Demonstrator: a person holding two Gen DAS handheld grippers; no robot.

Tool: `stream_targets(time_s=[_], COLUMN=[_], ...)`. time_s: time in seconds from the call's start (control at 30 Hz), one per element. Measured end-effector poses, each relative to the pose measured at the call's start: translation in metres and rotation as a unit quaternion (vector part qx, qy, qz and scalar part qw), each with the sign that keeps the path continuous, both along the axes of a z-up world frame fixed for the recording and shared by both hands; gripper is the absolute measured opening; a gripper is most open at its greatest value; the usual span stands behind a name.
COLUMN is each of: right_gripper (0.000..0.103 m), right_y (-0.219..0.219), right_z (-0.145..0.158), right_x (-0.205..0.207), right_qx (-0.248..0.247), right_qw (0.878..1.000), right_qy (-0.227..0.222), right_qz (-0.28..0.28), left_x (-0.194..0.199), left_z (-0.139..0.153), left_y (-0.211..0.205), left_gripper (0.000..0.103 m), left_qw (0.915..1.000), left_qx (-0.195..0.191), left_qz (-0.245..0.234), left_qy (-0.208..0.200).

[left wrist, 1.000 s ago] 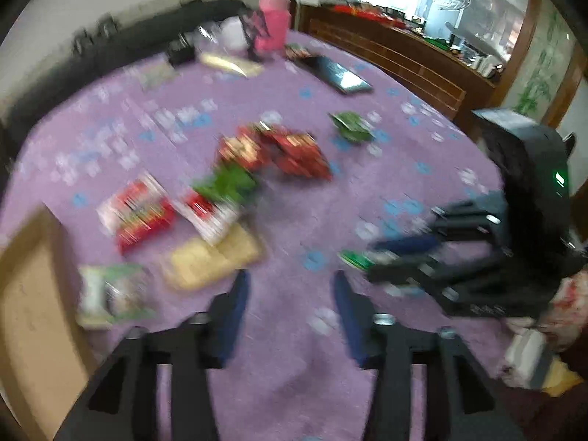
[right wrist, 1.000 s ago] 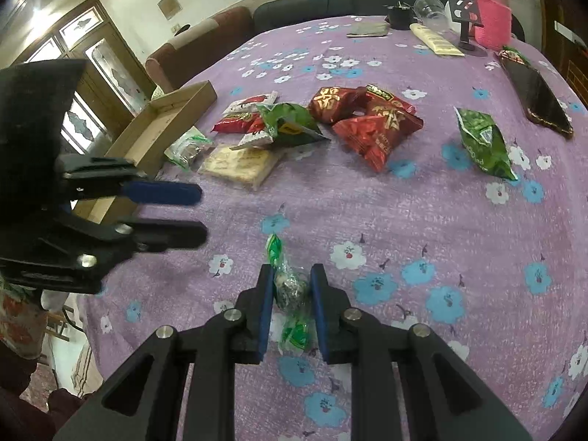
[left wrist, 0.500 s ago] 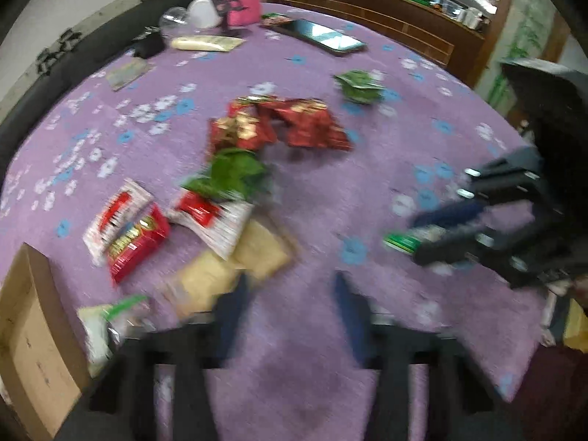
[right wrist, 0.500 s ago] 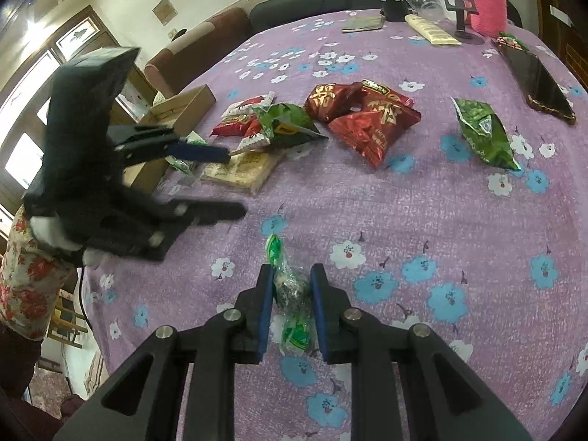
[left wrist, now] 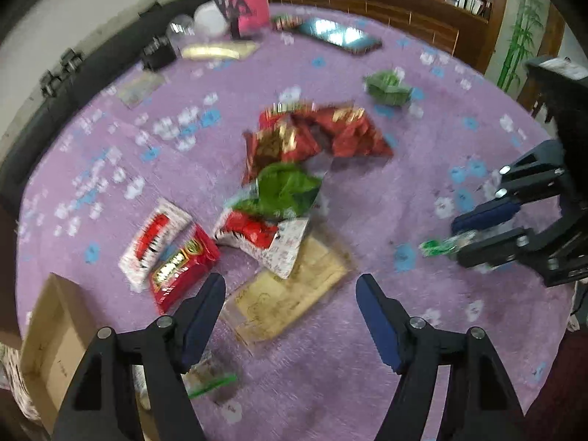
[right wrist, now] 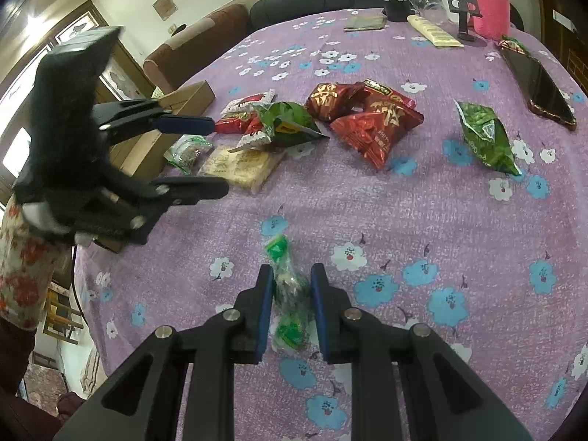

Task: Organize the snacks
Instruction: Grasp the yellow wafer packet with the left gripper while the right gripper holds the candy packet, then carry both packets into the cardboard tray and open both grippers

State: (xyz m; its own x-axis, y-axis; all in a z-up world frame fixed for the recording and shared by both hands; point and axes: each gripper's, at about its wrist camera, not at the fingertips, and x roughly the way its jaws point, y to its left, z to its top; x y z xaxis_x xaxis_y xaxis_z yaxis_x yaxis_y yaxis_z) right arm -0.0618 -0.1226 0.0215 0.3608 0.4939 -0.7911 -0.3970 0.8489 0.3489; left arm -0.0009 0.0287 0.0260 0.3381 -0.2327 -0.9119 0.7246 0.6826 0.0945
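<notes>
Broadly, the round tabletop (right wrist: pixel 459 220) under its purple flowered cloth fills both views, with an open brown cardboard box (left wrist: pixel 55 338) at its near left edge, seemingly the place snacks should end up. Next in size is the loose heap of snacks at the middle: two red foil bags (right wrist: pixel 371 117), a green foil bag (right wrist: pixel 290 121) lying over red-and-white packets (left wrist: pixel 257 233), and a flat beige packet (left wrist: pixel 294 297) nearest the box. A second green bag (right wrist: pixel 485 139) lies well apart to the right.

The left claw (left wrist: pixel 290 305) hangs over the beige packet, its jaws opening with nothing pressed between them. The right claw (right wrist: pixel 292 286) is clenched on a small clear packet with green ends (right wrist: pixel 290 283), held just above the cloth.

The likely risk lies with the left claw: the beige packet is flat and partly under the red-and-white packet, so the fingers may slide over it or drag its neighbour along. The small packet is thin and slippery-looking, and could slip out if swung quickly toward the box.
</notes>
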Motion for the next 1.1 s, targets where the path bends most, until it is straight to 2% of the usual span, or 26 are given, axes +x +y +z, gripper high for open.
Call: stream_targets(time_s=[0.03, 0.07, 0.1, 0.13, 0.17, 0.23, 0.33, 0.4, 0.47, 0.6, 0.63, 0.67, 0.73, 0.9, 1.1], right_gripper=[0.02, 0.02, 0.02, 0.02, 0.02, 0.02, 0.02, 0.023, 0.026, 0.026, 0.026, 0.026, 0.019, 0.019, 0.019], right_y=[0.0, -0.001, -0.001, -0.001, -0.001, -0.001, 0.002, 0.007, 0.011, 0.021, 0.023, 0.027, 0.032, 0.032, 0.029], right_z=[0.0, 0.0, 0.0, -0.001, -0.001, 0.0, 0.001, 0.002, 0.003, 0.003, 0.003, 0.003, 0.003, 0.01, 0.022], right_x=[0.001, 0.001, 0.001, 0.002, 0.001, 0.001, 0.0, -0.004, -0.008, -0.016, -0.018, -0.021, -0.028, -0.04, -0.049], right_qx=[0.003, 0.004, 0.005, 0.006, 0.005, 0.001, -0.011, -0.026, -0.041, -0.077, -0.086, -0.097, -0.117, -0.117, -0.115], right_qw=[1.0, 1.0, 1.0, 1.0, 1.0, 1.0, 1.0, 1.0, 0.999, 0.996, 0.995, 0.994, 0.991, 0.99, 0.989], right_qy=[0.002, 0.003, 0.004, 0.005, 0.005, 0.003, -0.003, -0.01, -0.019, -0.037, -0.042, -0.048, -0.061, -0.078, -0.089], right_qz=[-0.002, -0.003, -0.003, -0.003, -0.002, 0.001, 0.008, 0.013, 0.015, 0.011, 0.009, 0.008, 0.011, 0.005, -0.002], left_x=[0.004, 0.003, 0.001, -0.004, -0.009, -0.023, -0.045, -0.048, -0.046, -0.046, -0.05, -0.053, -0.058, -0.066, -0.088], left_z=[-0.007, -0.006, -0.006, -0.006, -0.004, -0.002, 0.0, -0.001, -0.002, -0.003, -0.003, -0.004, -0.005, 0.002, 0.023], left_y=[-0.001, 0.0, -0.001, -0.003, -0.004, -0.007, -0.014, -0.015, -0.017, -0.026, -0.03, -0.033, -0.036, -0.012, 0.022], left_gripper=[0.078, 0.077, 0.076, 0.069, 0.054, 0.037, 0.037, 0.037, 0.042, 0.043, 0.042, 0.034, 0.034, 0.034, 0.034], left_qw=[0.9999, 1.0, 0.9997, 0.9997, 0.9996, 0.9988, 0.999, 0.9996, 0.9997, 0.9992, 0.9985, 0.998, 0.9968, 0.9903, 0.9794], left_qx=[0.009, -0.003, -0.006, -0.001, -0.001, -0.008, 0.003, -0.004, -0.016, -0.027, -0.022, -0.019, -0.02, -0.081, -0.125], left_qz=[-0.002, -0.004, -0.01, -0.016, -0.019, -0.033, -0.041, -0.024, -0.01, 0.026, 0.04, 0.048, 0.061, 0.109, 0.151], left_qy=[0.007, 0.005, 0.022, 0.02, 0.019, 0.035, 0.017, 0.012, 0.012, -0.013, -0.028, -0.038, -0.048, -0.028, -0.046])
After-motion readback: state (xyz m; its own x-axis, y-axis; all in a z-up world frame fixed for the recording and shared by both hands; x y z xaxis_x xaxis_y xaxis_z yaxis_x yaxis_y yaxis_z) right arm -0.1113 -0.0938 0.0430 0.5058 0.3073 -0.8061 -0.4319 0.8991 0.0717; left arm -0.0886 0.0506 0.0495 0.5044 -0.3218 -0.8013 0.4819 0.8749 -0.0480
